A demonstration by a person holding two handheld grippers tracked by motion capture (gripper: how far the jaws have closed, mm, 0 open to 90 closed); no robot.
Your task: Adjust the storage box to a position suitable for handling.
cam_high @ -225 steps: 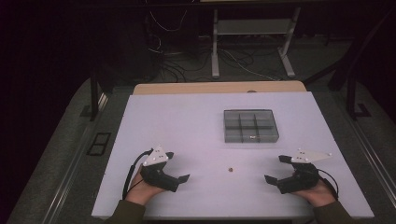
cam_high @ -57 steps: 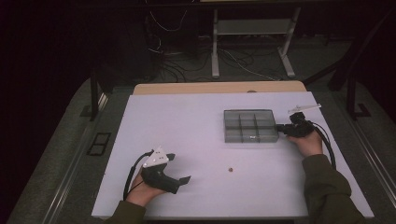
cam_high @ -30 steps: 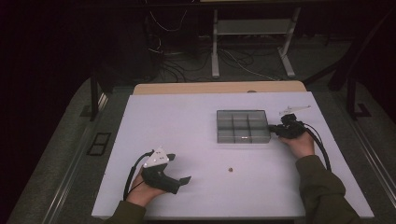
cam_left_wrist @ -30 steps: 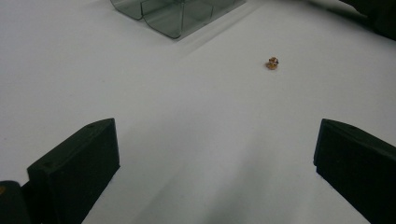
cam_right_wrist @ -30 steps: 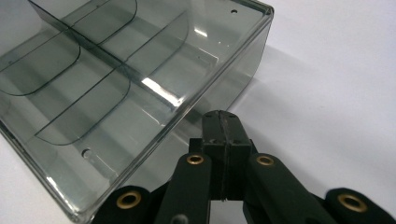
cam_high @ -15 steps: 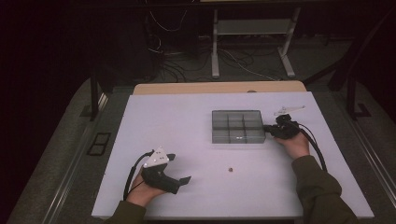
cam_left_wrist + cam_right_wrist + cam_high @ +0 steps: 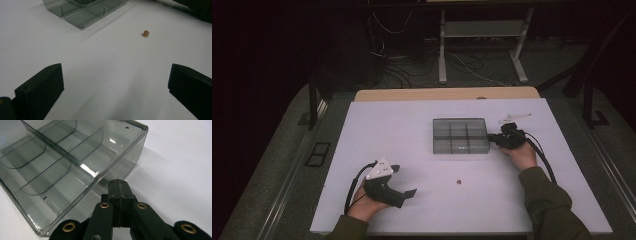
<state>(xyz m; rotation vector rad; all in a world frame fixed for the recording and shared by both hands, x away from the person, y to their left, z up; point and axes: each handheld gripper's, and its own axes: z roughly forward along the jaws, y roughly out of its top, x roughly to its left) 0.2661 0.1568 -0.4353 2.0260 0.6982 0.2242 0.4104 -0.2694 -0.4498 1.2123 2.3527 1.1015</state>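
Note:
A clear smoky plastic box (image 7: 461,135) with several empty compartments lies on the white table (image 7: 377,130), right of centre. My right gripper (image 7: 493,139) is shut with nothing between its jaws, and its tip rests against the box's right side wall. The right gripper view shows the closed jaws (image 7: 119,185) touching the box (image 7: 62,157) near a corner. My left gripper (image 7: 404,180) rests open on the table near the front left. Ahead of its wide jaws (image 7: 115,87) lies a small brown piece (image 7: 146,33), which in the high view (image 7: 458,182) sits on the table between the hands.
Past the table's far side a wooden edge (image 7: 447,94) shows, with a metal stand (image 7: 482,45) and cables on the dark floor. In the left gripper view the box (image 7: 85,12) stands at the top left.
The box has slid left across the table with my shut right gripper against its right side. The left gripper has stayed where it was.

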